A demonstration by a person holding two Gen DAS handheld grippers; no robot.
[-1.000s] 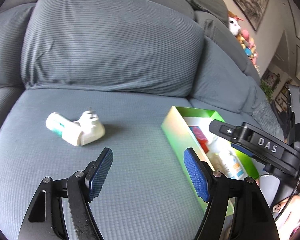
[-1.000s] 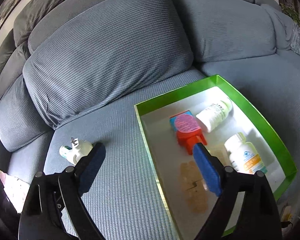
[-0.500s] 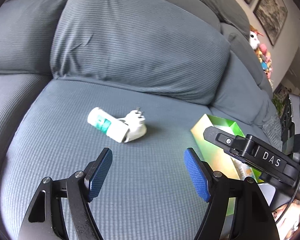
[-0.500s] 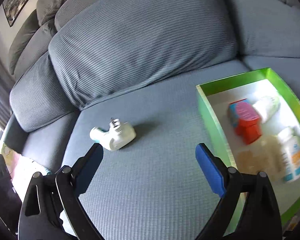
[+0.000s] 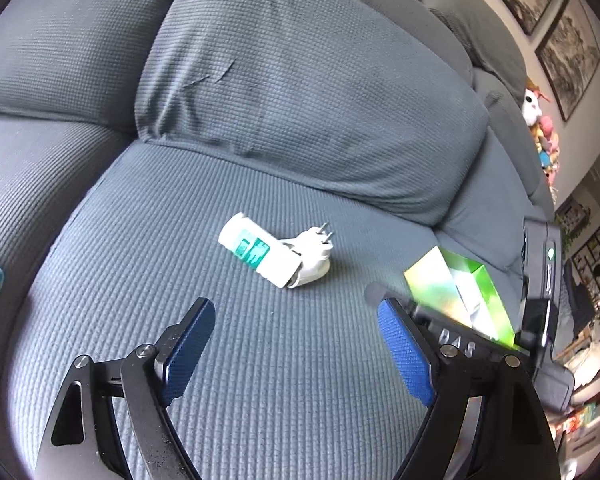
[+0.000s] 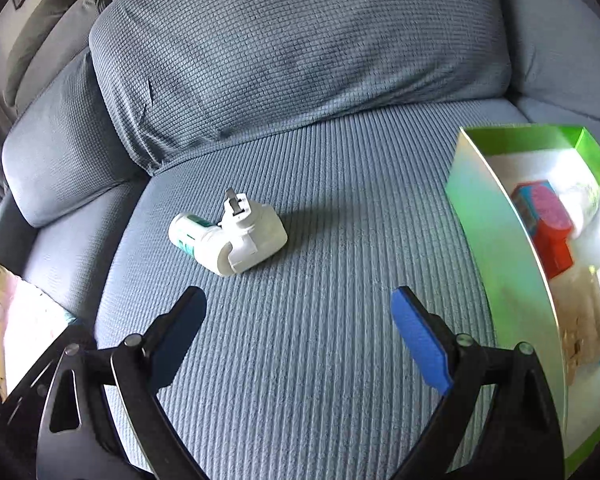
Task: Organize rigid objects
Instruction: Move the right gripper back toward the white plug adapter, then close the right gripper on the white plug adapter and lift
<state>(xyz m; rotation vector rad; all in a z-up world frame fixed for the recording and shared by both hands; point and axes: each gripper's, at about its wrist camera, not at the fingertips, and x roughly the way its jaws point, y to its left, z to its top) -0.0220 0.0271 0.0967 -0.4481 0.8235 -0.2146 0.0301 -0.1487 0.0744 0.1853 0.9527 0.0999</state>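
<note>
Both tongs empty, left tongs [image 5: 296, 344] spreading and right tongs [image 6: 298, 334] wide: settle on one target ahead, white bottle [image 6: 194, 240] or touching plug adapter [image 6: 256, 236] on sofa cushion [image 6: 320, 300], then carry rightward into green box [image 6: 496, 240].

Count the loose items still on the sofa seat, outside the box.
2: a bottle and a plug lying touching mid-seat, left of the green box.

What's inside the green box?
In the green box there's a red thing with a pink top, a white bottle behind it and something tan. The near wall hides the rest.
</note>
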